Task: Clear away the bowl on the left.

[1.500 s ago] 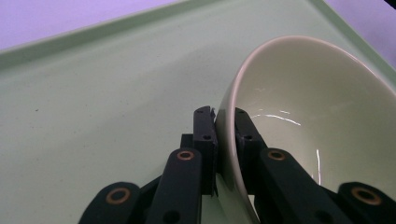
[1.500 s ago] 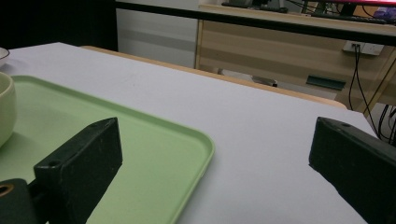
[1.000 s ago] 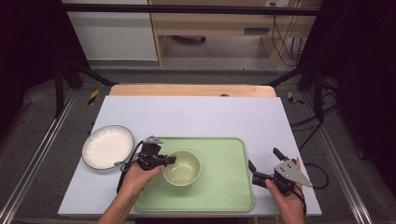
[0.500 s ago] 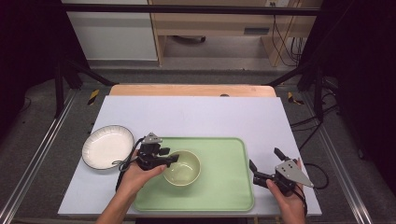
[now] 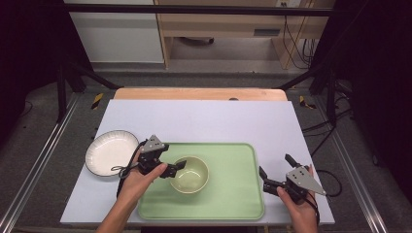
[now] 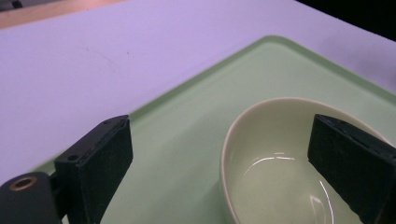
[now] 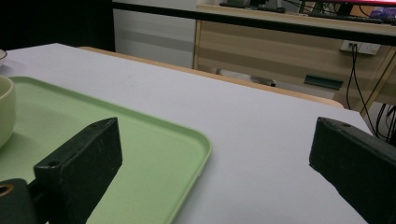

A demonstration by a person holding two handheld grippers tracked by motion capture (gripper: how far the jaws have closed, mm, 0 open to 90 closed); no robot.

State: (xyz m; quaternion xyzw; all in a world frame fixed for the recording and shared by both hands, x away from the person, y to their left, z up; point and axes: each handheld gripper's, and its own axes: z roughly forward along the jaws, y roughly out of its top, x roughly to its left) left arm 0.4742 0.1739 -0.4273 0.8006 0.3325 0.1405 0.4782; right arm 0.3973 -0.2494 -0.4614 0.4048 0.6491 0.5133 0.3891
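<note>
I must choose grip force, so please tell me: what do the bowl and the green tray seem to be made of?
The bowl looks like glazed ceramic, or possibly melamine: pale green, glossy, with sharp curved light reflections inside. The tray looks like moulded plastic with a matte finish: even light green, a rounded raised rim, only dull, soft reflections.

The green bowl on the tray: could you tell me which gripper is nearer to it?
Left. The left gripper straddles the green bowl's rim; the right gripper sits off the tray's right edge.

Both black grippers [image 5: 174, 168] [image 5: 278, 171] carry grey three-cornered plates, blocky black jaws and trailing cables.
</note>
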